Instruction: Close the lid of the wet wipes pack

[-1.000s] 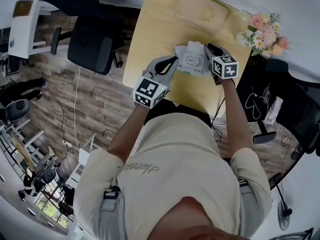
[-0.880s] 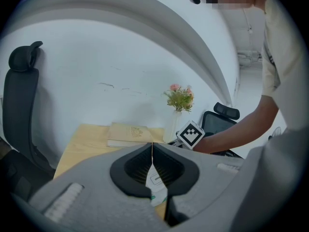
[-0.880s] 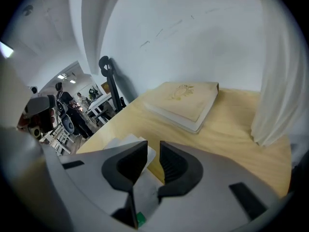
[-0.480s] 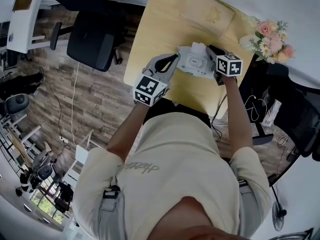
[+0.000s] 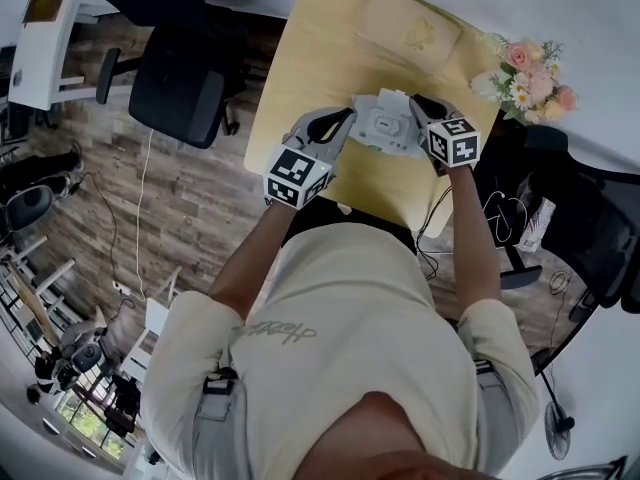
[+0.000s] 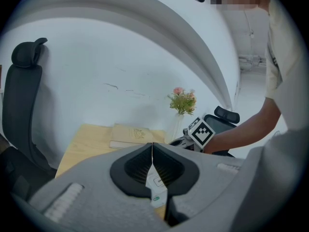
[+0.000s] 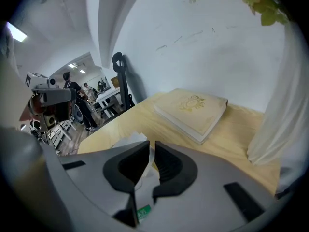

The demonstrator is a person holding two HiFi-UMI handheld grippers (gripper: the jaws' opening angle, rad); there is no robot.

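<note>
1. Head view: a person at a pale wooden table [image 5: 300,78] works two hand-held tools around a white, flat, soft-plastic wet wipes pack [image 5: 385,128], which lies near the table's near edge, between the two tools.
2. At the pack's left end, the left tool [image 5: 347,118] is clenched. Its own view shows the dark pads pressed together to a hairline, with the pack's printed label just beneath them. Nothing can be seen caught between the pads.
3. At the pack's right end, the right tool [image 5: 418,100] stands with its jaws a narrow slit apart. White plastic shows behind the slit, and no grasp is evident.
4. A small white hinged flap [image 5: 396,96], apparently the lid, seems to stand up at the pack's far edge with the oval opening exposed below it. The lid therefore reads as not yet shut.
5. Judged step: the pack is braced from both sides, ahead of the press.
6. The next move likely calls for one tool to tip the flap over its hinge and push it flat onto the opening while the other keeps the light pack from sliding.
7. A cream hardcover book [image 5: 410,30] and a pink-and-white flower bunch [image 5: 530,68] sit well apart from the work.
</note>
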